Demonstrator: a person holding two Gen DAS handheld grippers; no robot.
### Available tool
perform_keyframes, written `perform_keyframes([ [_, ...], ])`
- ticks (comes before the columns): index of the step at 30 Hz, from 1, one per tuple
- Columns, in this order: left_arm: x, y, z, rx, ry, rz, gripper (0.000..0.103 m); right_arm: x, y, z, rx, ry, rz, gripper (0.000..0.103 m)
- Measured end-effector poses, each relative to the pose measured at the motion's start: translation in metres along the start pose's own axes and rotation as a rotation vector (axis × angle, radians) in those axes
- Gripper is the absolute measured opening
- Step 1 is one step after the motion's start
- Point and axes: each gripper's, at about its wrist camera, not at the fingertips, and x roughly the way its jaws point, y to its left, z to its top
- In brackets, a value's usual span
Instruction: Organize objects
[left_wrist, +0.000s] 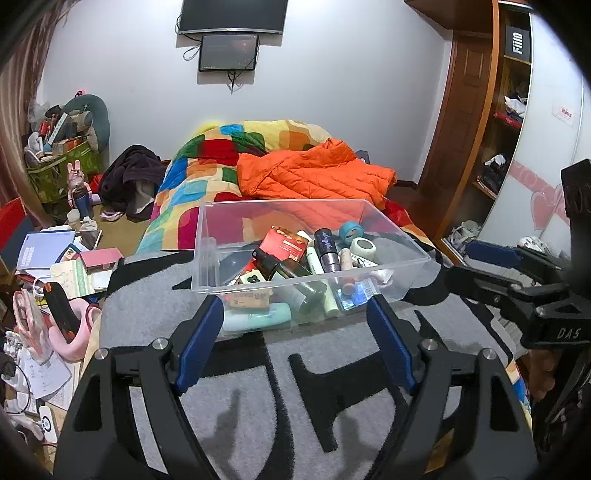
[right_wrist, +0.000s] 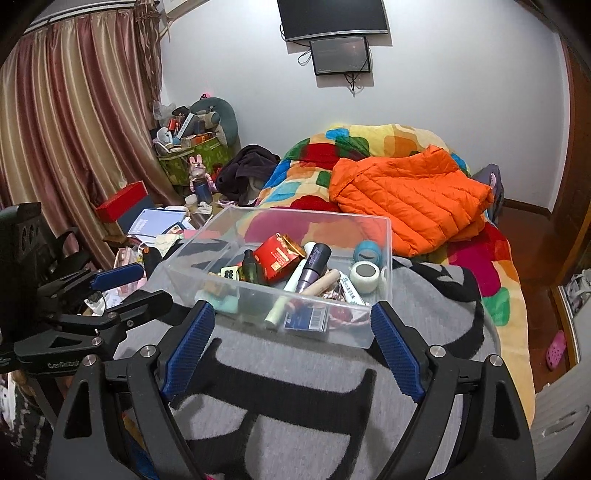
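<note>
My left gripper (left_wrist: 295, 328) wide apart, empty. My right gripper (right_wrist: 291, 336) same. Clear plastic bin (left_wrist: 391, 271) mid frame: stiff, slippery, full. Pinch thin front wall.

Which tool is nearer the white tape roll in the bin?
Right, narrowly. The white tape roll lies at the bin's right end; the right tool faces the bin's right half, while the left tool faces its left-centre. Both are open, short of the bin.
</note>
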Motion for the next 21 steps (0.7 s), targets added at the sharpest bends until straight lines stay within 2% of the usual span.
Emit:
perform_keyframes([
  [21,0.0068,-0.0015,-0.0035,-0.009,0.026,-0.011,0.083,0.0070,-0.0003,-0.0078,0.025,0.022,0.015,0.085],
])
